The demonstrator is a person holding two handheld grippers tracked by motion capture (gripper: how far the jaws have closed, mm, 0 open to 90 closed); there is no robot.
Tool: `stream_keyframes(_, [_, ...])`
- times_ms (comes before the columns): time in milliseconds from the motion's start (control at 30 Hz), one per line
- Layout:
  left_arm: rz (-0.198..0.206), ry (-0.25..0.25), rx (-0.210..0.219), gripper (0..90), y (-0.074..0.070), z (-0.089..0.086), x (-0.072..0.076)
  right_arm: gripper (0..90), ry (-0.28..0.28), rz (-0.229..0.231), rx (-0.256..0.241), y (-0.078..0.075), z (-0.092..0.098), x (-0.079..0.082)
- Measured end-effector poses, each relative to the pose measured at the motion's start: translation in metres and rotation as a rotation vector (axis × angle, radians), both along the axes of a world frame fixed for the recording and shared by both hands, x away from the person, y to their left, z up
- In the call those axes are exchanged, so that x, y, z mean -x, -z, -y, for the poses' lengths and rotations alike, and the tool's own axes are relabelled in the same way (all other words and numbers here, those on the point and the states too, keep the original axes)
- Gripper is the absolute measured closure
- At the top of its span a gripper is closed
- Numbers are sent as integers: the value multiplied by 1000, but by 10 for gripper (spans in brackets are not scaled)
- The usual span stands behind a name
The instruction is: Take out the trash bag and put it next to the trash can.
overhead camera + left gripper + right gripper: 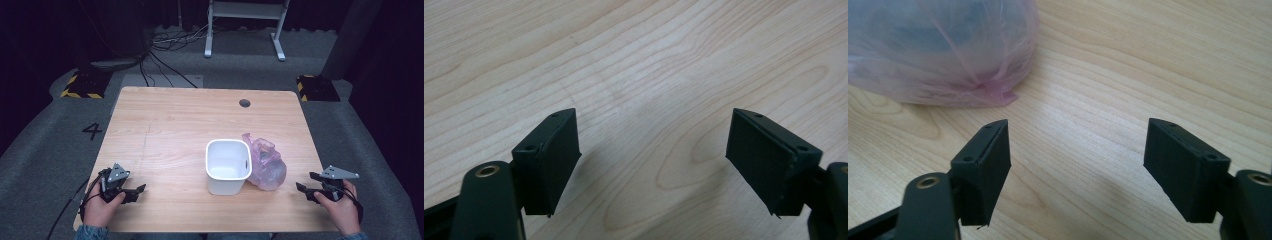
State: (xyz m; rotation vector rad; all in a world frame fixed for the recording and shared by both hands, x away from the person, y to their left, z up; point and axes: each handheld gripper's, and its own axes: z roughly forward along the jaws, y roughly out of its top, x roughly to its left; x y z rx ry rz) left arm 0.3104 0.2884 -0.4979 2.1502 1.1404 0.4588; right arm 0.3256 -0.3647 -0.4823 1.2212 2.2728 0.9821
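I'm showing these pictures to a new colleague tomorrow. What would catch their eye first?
Most likely the white bin standing open and empty near the middle of the wooden table, with a crumpled pink plastic bag lying against its right side. Next, the left gripper and right gripper, each held in a hand at the near corners, jaws open and holding nothing.

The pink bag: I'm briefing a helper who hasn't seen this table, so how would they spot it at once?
On the wooden table, find the white bin right of centre. The pink bag lies against its right side, toward the right gripper. It alone is soft, crumpled and translucent.
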Motion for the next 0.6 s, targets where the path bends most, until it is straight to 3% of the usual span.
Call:
stream_keyframes(33, [-1, 4, -10, 196, 1, -1, -1, 260, -1, 0, -1, 2, -1, 0])
stream_keyframes(200, [6, 0, 19, 152, 6, -5, -3, 223, 2, 4, 2, 10, -4, -2])
stream_keyframes(333, [18, -3, 28, 136, 8, -6, -3, 204, -3, -19, 19, 17, -8, -7])
stream_keyframes(400, [21, -5, 28, 136, 8, -5, -3, 142, 5, -7, 5, 22, -10, -8])
stream_keyframes(600, [18, -28, 35, 135, 8, -4, -1, 130, 20, -6, 11, 22, -12, -10])
